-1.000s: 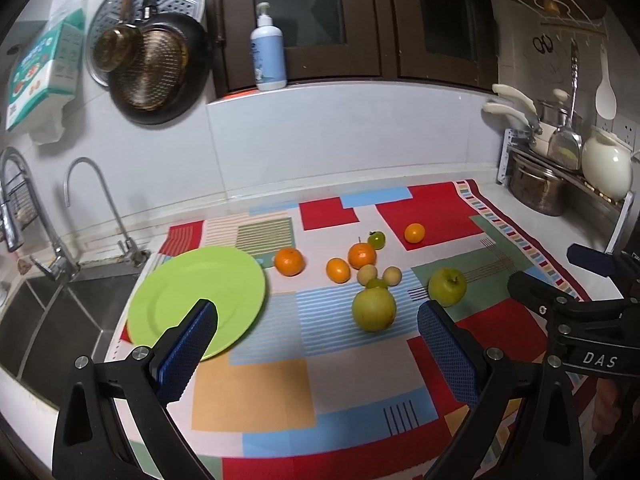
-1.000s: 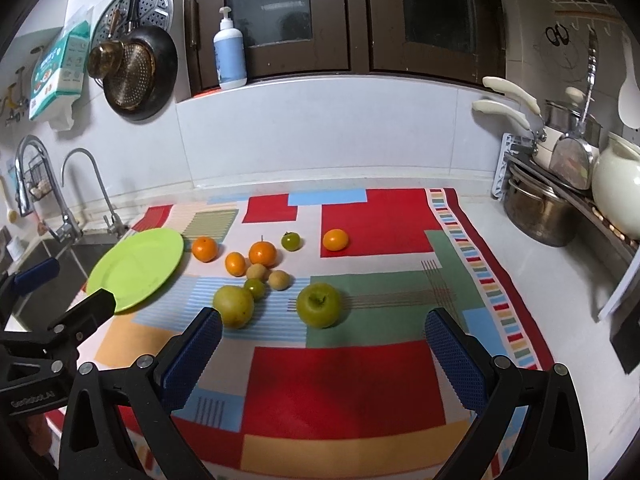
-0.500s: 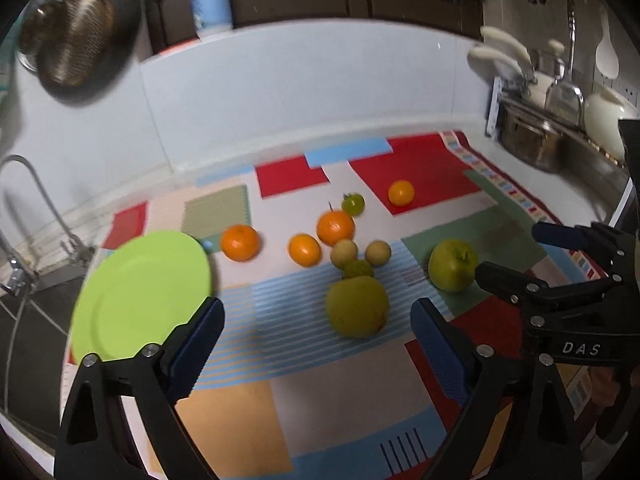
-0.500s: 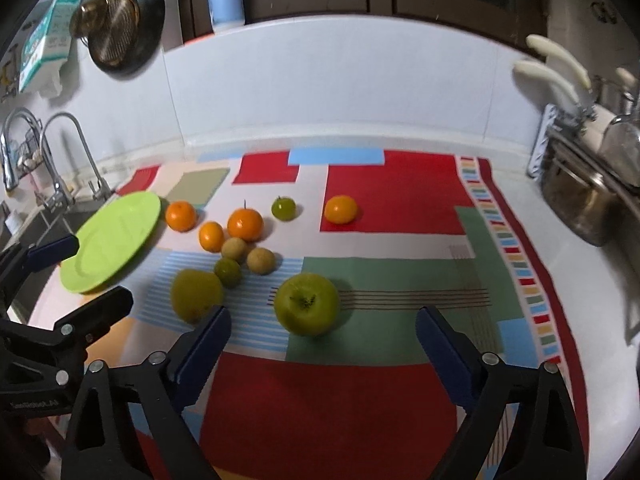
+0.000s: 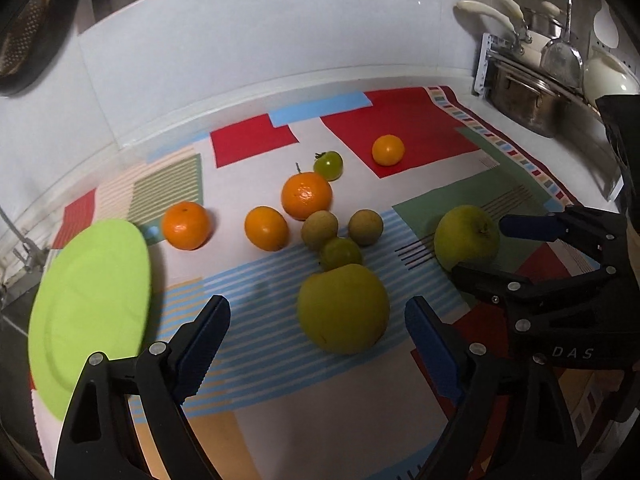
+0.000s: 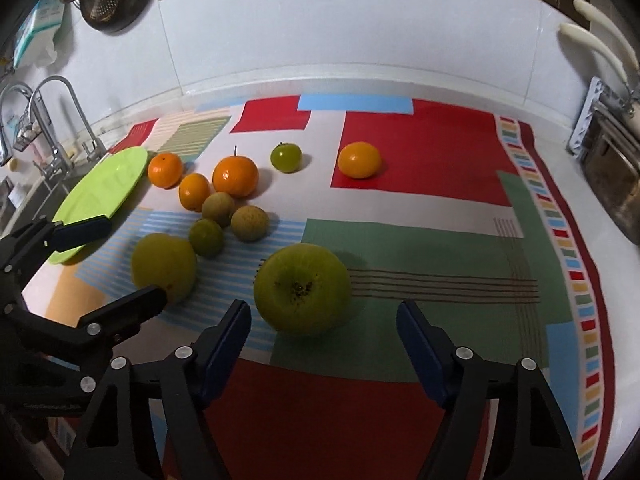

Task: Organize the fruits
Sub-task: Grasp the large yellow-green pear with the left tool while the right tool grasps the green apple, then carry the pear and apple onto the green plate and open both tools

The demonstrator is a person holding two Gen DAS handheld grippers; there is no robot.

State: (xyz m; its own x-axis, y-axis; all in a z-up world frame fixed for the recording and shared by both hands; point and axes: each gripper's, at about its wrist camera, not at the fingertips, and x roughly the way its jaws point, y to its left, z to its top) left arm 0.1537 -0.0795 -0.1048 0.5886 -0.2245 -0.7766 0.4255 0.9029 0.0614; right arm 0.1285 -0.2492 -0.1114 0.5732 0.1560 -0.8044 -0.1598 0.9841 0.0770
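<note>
Both tongs are held wide apart, nothing gripped: the yellow-green pear (image 5: 343, 309) sits dead ahead of the left gripper (image 5: 317, 347), the green apple (image 6: 303, 289) ahead of the right gripper (image 6: 323, 346), slightly left of center.

left gripper (image 5: 316, 344): jaws spread wide, nothing between the blue pads (image 5: 202, 344), pointing forward and down, low over the surface | right gripper (image 6: 324, 340): jaws spread wide, nothing gripped, blue pads (image 6: 226, 342) facing inward, same forward-down tilt | side by side, close, not touching
</note>
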